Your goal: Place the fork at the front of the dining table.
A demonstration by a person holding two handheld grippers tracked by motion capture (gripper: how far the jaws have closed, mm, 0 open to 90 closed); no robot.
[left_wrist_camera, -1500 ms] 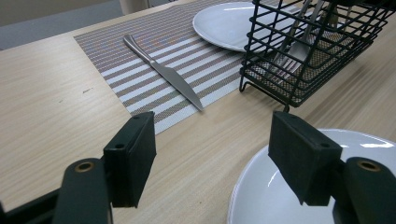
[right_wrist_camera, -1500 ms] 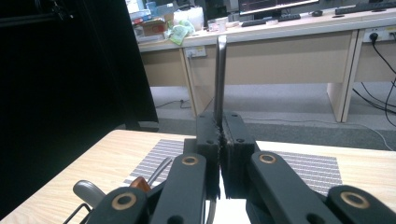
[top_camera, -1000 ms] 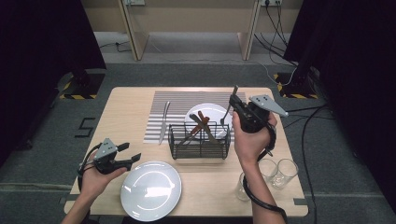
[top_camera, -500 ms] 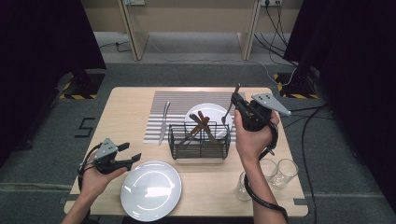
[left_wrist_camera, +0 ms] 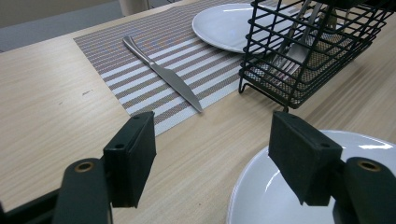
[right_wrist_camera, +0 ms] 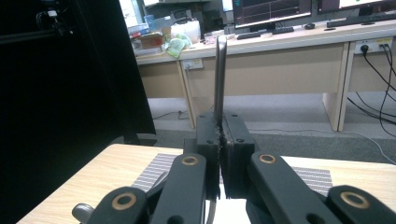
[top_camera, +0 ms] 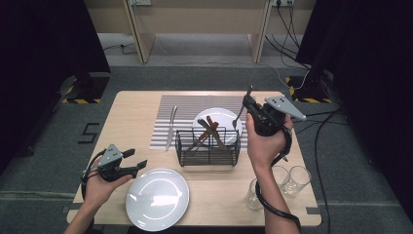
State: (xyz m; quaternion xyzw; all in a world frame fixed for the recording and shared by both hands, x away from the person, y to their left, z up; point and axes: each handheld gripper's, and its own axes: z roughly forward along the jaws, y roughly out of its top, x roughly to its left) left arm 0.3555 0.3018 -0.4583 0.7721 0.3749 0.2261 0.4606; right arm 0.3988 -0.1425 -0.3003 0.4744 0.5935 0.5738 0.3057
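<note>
Right hand-held gripper (top_camera: pixel 249 105) clenched on fork (top_camera: pixel 239 116), raised over far plate (top_camera: pixel 225 118) behind wire basket (top_camera: pixel 208 147). Left hand-held gripper (top_camera: pixel 138 159) released, low beside near plate (top_camera: pixel 157 197). Knife (top_camera: pixel 170 127) on striped mat (top_camera: pixel 185 109); glasses (top_camera: pixel 291 179) at tabletop (top_camera: pixel 127 114) corner.

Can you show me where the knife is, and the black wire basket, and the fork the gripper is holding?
knife (left_wrist_camera: pixel 163 76), left gripper view, mid-blade.
black wire basket (top_camera: pixel 208 152), high view, front wall.
fork (right_wrist_camera: pixel 220 79), right gripper view, handle above the jaws.
</note>
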